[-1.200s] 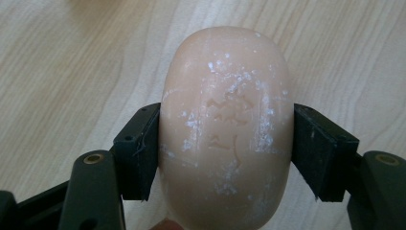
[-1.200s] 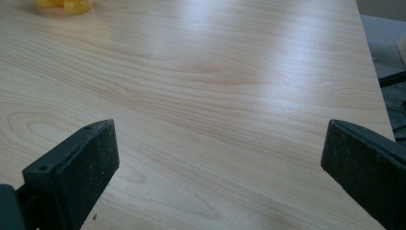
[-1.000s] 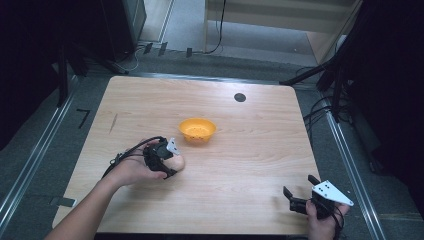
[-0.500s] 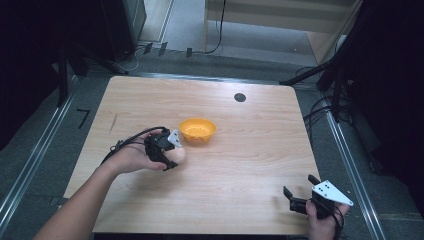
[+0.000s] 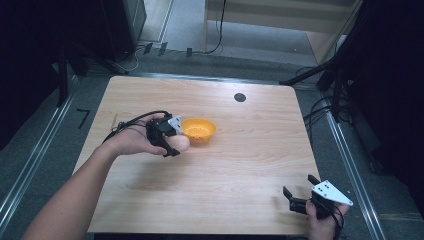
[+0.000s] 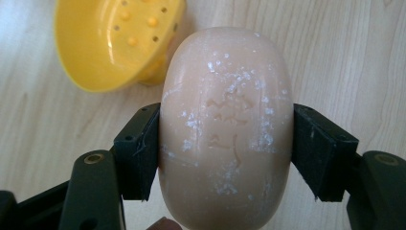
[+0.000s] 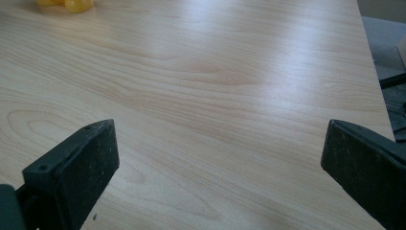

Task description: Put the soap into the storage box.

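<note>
My left gripper [image 5: 177,143] is shut on a pale pink oval bar of soap [image 5: 180,143], held above the table just left of a yellow soap dish [image 5: 198,130]. In the left gripper view the black pads [image 6: 139,151] press both sides of the soap [image 6: 225,124], and the perforated yellow dish [image 6: 112,40] lies beyond at the upper left. My right gripper [image 5: 300,192] rests open near the table's front right corner. Its two jaws stand wide apart over bare wood in the right gripper view, with nothing between them.
The light wooden table [image 5: 250,165] has a small black round cap [image 5: 240,97] near its far edge. Metal rails and dark floor run along both sides. A black cable trails from the left gripper across the table's left part.
The left hand has lifted the soap and carried it away from the person and to the right, close to the yellow dish. The right gripper has stayed in place.
</note>
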Demonstrator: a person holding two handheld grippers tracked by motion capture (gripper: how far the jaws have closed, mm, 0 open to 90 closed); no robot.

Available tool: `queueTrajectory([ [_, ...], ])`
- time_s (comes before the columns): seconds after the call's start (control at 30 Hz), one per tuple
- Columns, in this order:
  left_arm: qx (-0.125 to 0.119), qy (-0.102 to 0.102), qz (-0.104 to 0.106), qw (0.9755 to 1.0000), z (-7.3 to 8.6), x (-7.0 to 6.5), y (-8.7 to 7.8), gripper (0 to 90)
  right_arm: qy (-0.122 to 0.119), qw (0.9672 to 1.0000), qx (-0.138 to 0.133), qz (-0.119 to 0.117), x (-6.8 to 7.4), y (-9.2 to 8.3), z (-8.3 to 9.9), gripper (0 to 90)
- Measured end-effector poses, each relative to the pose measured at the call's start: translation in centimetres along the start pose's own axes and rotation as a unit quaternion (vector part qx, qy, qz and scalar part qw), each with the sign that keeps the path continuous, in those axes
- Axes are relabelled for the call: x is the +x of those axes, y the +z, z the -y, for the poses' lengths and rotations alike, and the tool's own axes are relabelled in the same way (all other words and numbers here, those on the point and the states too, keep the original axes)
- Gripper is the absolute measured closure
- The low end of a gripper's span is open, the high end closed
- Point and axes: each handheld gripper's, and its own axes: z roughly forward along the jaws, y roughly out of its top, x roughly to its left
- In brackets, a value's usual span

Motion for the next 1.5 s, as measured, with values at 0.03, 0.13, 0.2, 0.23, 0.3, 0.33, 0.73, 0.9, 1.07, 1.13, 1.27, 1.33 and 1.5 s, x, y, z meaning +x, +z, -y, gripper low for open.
queueTrajectory([
  [0.03, 0.000, 0.000, 0.000, 1.0000, 0.0, 0.0, 0.0, 33.0, 0.000, 1.0000, 0.000, 0.000, 0.0, 0.0, 0.0, 0.0],
  [0.13, -0.004, 0.010, 0.006, 0.9999, -0.7, 0.8, -0.5, 33.0, -0.001, 1.0000, 0.000, -0.001, 0.0, 0.0, 0.0, 0.0],
  [0.2, -0.004, 0.013, 0.009, 0.9999, -0.9, 0.9, -0.5, 33.1, -0.001, 1.0000, 0.001, 0.000, 0.0, 0.0, 0.0, 0.0],
  [0.23, -0.006, 0.018, 0.009, 0.9998, -1.4, 1.2, -0.6, 33.0, -0.001, 1.0000, 0.001, 0.000, 0.0, 0.0, 0.0, 0.0],
  [0.3, -0.006, 0.020, 0.011, 0.9997, -1.9, 1.6, -0.5, 33.0, -0.002, 1.0000, 0.002, 0.001, 0.1, 0.0, 0.0, 0.0],
  [0.33, -0.007, 0.019, 0.011, 0.9997, -2.2, 1.8, -0.5, 33.0, -0.003, 1.0000, 0.002, 0.001, 0.1, 0.1, 0.0, 0.0],
  [0.73, 0.012, 0.025, 0.018, 0.9995, -4.8, 4.0, 1.1, 33.0, -0.002, 1.0000, 0.002, 0.000, 0.0, 0.0, 0.0, 0.0],
  [0.9, 0.014, 0.029, 0.015, 0.9994, -5.8, 4.6, 1.6, 33.0, 0.001, 1.0000, 0.001, -0.003, 0.0, 0.0, 0.0, 0.0],
  [1.07, 0.006, 0.024, 0.016, 0.9996, -6.3, 5.1, 1.6, 33.0, 0.002, 1.0000, -0.002, -0.005, -0.1, 0.0, 0.0, 0.0],
  [1.13, 0.007, 0.019, 0.016, 0.9997, -6.4, 5.5, 2.0, 33.0, 0.002, 1.0000, -0.001, -0.006, 0.0, 0.0, 0.0, 0.0],
  [1.27, 0.006, 0.015, 0.018, 0.9997, -6.4, 5.8, 2.5, 33.0, 0.003, 1.0000, -0.002, -0.006, -0.1, 0.0, 0.0, 0.0],
  [1.33, 0.007, 0.019, 0.014, 0.9997, -6.5, 5.9, 2.9, 33.0, 0.002, 1.0000, -0.001, -0.007, -0.1, 0.0, 0.0, 0.0],
  [1.5, 0.006, 0.025, 0.011, 0.9996, -6.7, 5.9, 3.4, 32.9, 0.001, 1.0000, -0.001, -0.007, -0.1, 0.0, 0.0, 0.0],
])
